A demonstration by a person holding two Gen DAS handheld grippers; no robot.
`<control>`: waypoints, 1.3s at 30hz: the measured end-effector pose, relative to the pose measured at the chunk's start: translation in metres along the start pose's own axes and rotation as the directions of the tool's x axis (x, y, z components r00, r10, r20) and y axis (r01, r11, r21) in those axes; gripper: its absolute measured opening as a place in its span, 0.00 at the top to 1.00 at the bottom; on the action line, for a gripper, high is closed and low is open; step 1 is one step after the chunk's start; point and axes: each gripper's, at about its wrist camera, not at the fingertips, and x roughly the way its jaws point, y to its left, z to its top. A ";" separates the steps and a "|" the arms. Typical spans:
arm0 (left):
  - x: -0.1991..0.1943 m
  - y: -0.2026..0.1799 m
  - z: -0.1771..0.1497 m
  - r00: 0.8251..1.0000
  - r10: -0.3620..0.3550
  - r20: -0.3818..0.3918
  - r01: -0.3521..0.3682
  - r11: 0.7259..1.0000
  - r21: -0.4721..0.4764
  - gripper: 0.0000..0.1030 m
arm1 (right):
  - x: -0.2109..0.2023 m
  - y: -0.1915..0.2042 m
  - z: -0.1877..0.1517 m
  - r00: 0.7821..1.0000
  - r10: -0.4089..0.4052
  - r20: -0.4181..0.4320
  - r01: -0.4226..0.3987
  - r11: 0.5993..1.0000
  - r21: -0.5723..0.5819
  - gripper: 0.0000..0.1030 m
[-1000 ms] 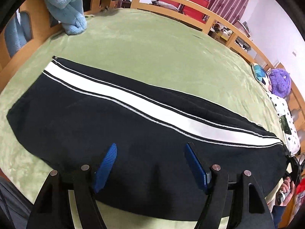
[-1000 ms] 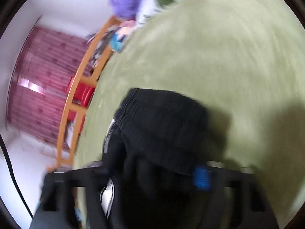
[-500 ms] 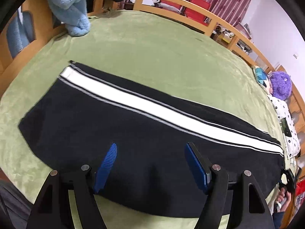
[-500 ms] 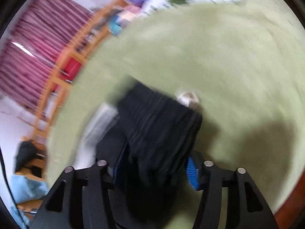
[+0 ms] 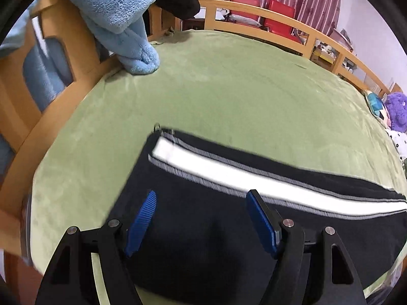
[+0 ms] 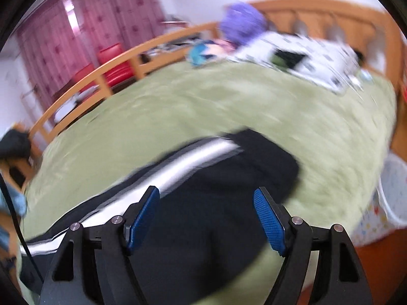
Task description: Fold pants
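Observation:
Black pants [image 5: 229,218] with a white side stripe [image 5: 254,178] lie flat on the green bed cover [image 5: 229,89], folded lengthwise. My left gripper [image 5: 201,218] is open and empty above the leg end. In the blurred right wrist view the pants [image 6: 216,203] show their waistband end [image 6: 274,157], and my right gripper [image 6: 206,216] is open and empty over it.
A wooden bed rail [image 5: 279,28] runs along the far side. A light blue fleece [image 5: 119,20] hangs over the wooden frame at left. A purple plush toy [image 5: 396,111] and spotted bedding [image 6: 305,58] lie at the head end.
The right gripper let go of the waistband and opened; the waistband now lies flat. The left gripper moved toward the leg end, and the pants shifted right in its view.

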 end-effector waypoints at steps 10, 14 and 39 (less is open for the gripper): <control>0.077 0.029 0.058 0.998 -0.034 -0.056 0.033 0.999 -0.015 0.45 | 0.022 0.213 -0.027 0.990 0.144 0.000 -0.137 0.942 -0.308 0.27; 0.110 0.035 0.061 0.994 -0.049 -0.102 0.045 0.998 -0.040 0.46 | 0.043 0.242 -0.056 0.988 0.144 -0.050 -0.153 0.910 -0.386 0.37; 0.055 0.075 0.052 0.997 -0.078 -0.026 0.074 0.988 -0.137 0.32 | 0.112 0.221 -0.076 0.979 0.024 -0.202 -0.090 0.941 -0.326 0.31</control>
